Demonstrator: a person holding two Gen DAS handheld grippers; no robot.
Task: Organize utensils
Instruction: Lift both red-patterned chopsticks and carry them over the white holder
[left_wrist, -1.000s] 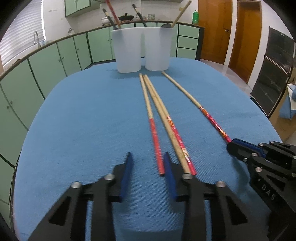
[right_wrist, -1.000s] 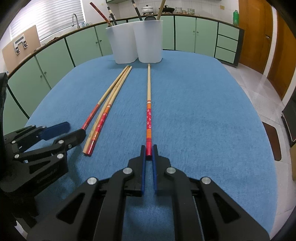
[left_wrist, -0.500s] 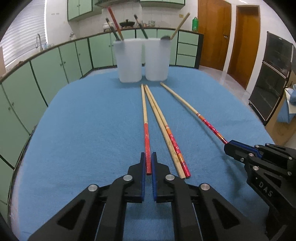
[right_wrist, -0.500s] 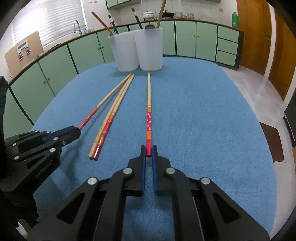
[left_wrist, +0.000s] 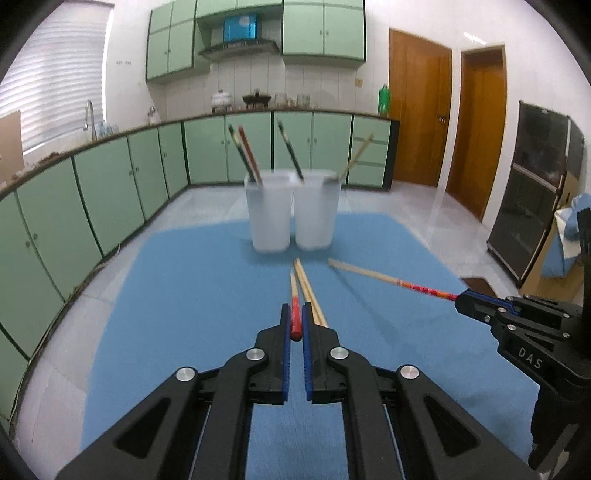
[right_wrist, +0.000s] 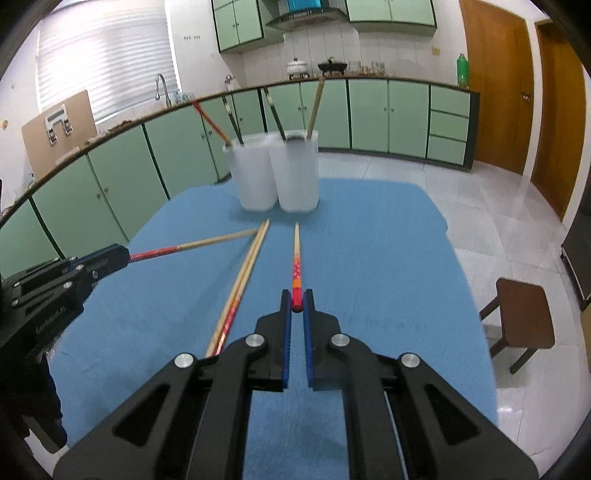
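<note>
Two wrist views, shared cups (left_wrist: 291, 212)

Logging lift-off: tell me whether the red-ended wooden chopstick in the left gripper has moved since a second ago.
Yes. The red-ended wooden chopstick, pinched in the left gripper, has risen off the blue tablecloth, while the two wooden chopsticks stay lying there.

A blue cloth (right_wrist: 369, 236) covers the tabletop. Green cabinets (left_wrist: 110, 184) run along the walls under a long counter, with a tap (right_wrist: 160, 85) below a window blind (right_wrist: 103, 55). A white pot (right_wrist: 297, 68) and a green bottle (right_wrist: 462, 68) stand on the counter. Two brown doors (left_wrist: 419, 114) are shut. A brown stool (right_wrist: 524, 317) stands on the pale tiled floor (right_wrist: 498, 206).
</note>
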